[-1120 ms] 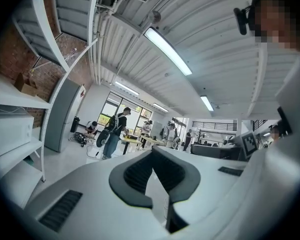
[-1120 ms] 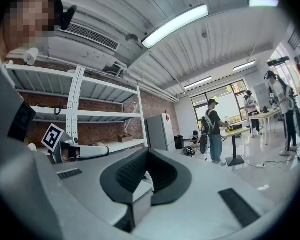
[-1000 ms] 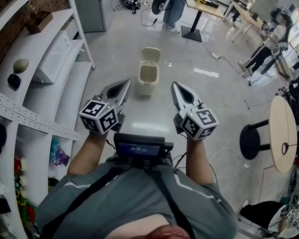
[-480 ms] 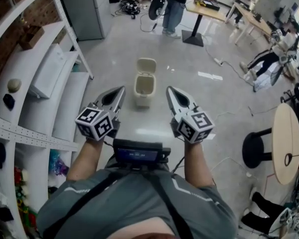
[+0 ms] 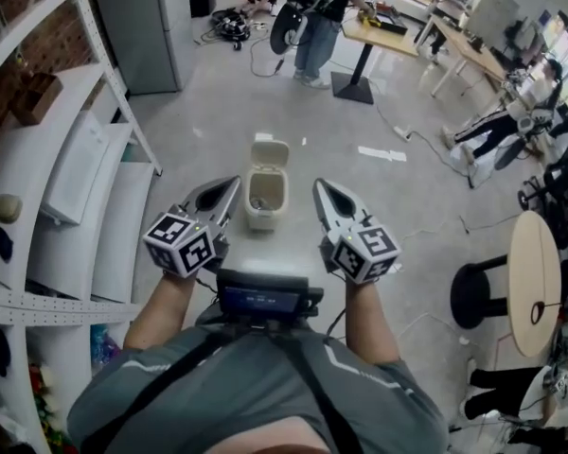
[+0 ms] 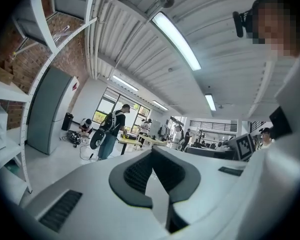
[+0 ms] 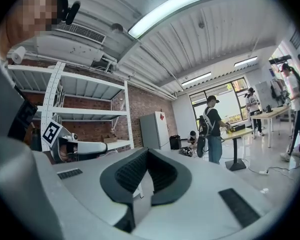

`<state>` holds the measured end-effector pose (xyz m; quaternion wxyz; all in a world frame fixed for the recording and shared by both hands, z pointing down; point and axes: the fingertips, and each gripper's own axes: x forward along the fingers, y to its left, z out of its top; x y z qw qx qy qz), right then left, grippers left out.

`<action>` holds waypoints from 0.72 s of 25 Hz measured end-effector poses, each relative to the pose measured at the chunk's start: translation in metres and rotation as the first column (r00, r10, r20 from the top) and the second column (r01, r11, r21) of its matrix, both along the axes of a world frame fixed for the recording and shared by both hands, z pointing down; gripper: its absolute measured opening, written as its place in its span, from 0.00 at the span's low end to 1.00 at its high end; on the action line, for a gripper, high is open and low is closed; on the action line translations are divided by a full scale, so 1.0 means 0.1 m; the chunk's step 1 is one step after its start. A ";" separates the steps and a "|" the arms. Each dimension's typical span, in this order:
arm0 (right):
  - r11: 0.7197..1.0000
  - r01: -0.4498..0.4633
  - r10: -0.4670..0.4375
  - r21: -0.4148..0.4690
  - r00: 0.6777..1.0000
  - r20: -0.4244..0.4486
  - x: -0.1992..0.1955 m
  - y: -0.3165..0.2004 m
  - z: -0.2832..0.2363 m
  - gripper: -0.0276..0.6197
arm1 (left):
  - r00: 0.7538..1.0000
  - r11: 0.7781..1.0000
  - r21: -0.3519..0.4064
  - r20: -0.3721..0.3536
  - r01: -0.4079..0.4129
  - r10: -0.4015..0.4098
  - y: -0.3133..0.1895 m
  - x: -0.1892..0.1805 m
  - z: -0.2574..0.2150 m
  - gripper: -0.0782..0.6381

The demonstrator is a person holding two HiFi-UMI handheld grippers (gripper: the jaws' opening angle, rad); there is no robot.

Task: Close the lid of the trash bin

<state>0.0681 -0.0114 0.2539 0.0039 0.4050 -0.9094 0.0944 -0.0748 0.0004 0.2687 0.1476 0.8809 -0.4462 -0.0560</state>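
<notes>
Approach stage, by the look of it: bin [image 5: 266, 197] on the floor ahead, lid [image 5: 270, 151] open. Left gripper [image 5: 231, 186] and right gripper [image 5: 320, 188] pinched together, empty, short of it. Next: reach and tip the lid down.

Open floor [image 5: 379, 206] on every side of trash bin [image 5: 265, 197], raised lid [image 5: 270, 152] free above, shelving [image 5: 109, 206] left, stool [image 5: 473, 293] well right
</notes>
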 end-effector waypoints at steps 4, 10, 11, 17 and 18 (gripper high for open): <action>1.000 -0.023 0.023 -0.003 1.000 -0.002 -0.23 -0.35 0.02 0.04 | 0.999 1.000 -0.002 -0.011 -0.030 0.030 -0.42 -0.24 0.03 0.12; 0.996 -0.083 0.082 -0.016 0.996 -0.018 -0.40 -0.80 0.11 0.04 | 0.997 0.997 -0.010 -0.016 -0.079 0.079 -0.87 -0.43 0.12 0.12; 0.996 -0.083 0.083 -0.017 0.996 -0.015 -0.42 -0.87 0.13 0.04 | 0.996 0.997 -0.014 -0.020 -0.082 0.082 -0.96 -0.45 0.15 0.12; 0.996 -0.087 0.086 -0.030 0.996 -0.027 -0.48 -1.21 0.19 0.04 | 0.996 0.996 -0.036 -0.041 -0.085 0.083 -1.33 -0.48 0.27 0.12; 0.996 -0.079 0.079 -0.031 0.997 -0.021 -0.48 -1.26 0.20 0.04 | 0.996 0.996 -0.041 -0.041 -0.083 0.082 -1.38 -0.47 0.28 0.12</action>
